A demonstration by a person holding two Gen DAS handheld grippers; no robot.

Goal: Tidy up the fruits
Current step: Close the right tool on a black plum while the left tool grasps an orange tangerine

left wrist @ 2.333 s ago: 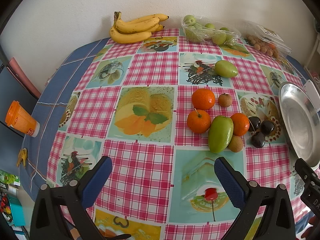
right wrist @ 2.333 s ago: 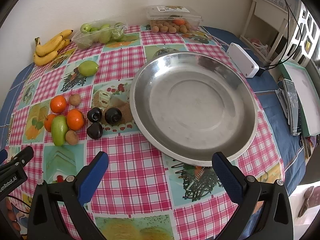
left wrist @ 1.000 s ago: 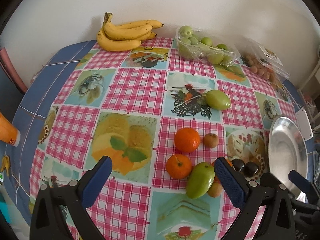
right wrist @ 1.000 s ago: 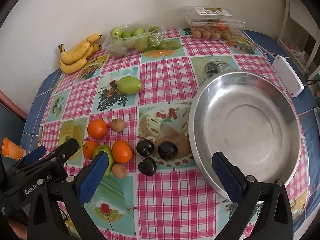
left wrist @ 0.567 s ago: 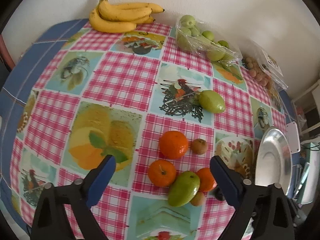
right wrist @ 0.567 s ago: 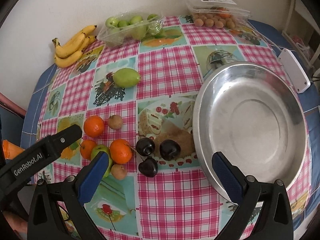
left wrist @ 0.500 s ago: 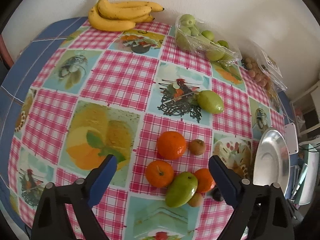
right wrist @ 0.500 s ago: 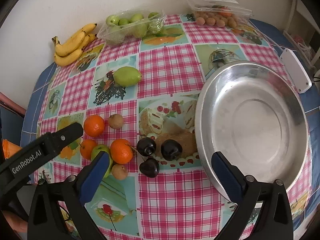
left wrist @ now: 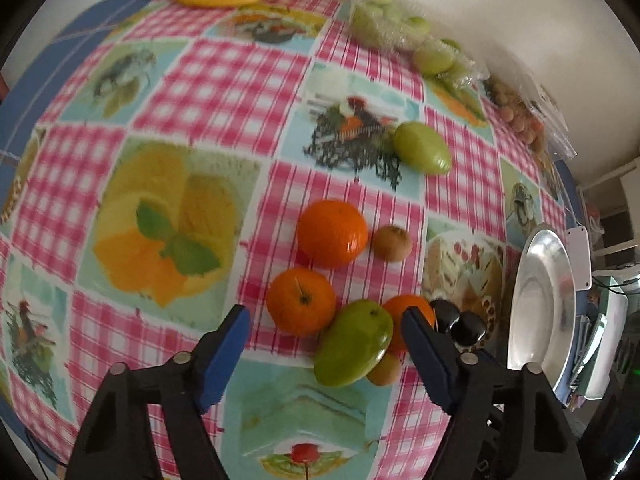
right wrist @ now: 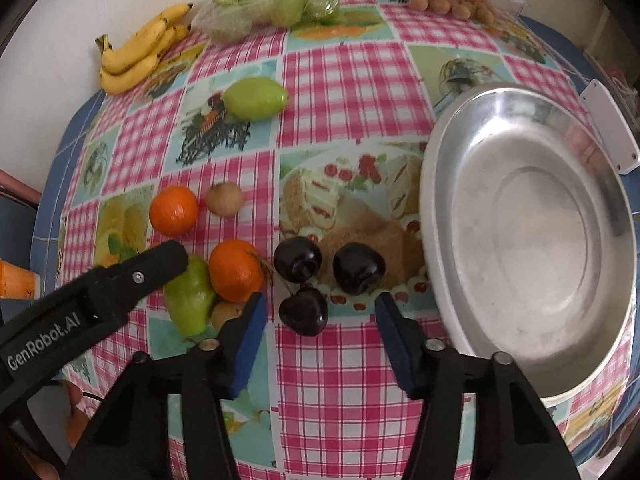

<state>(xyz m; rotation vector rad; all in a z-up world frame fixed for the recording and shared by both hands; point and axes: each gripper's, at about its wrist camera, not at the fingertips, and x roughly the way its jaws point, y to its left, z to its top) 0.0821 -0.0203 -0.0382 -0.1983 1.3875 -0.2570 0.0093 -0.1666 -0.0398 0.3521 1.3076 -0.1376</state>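
Left gripper: my left gripper [left wrist: 322, 328] hangs low over the table, fingers spread wide with nothing between the pads.
Left fingers: my blue pads [left wrist: 224, 354] point forward and down; the other one [left wrist: 426, 354] sits on the far side of the gap.
Left gripper from the right wrist camera: its black finger [right wrist: 92, 296] reaches in from the left edge, angled upward to the right.
Right gripper: my right gripper [right wrist: 318, 326] is also held low above the table, fingers parted and gripping nothing.
Right fingers: both blue pads [right wrist: 246, 344] tilt forward, tips apart.
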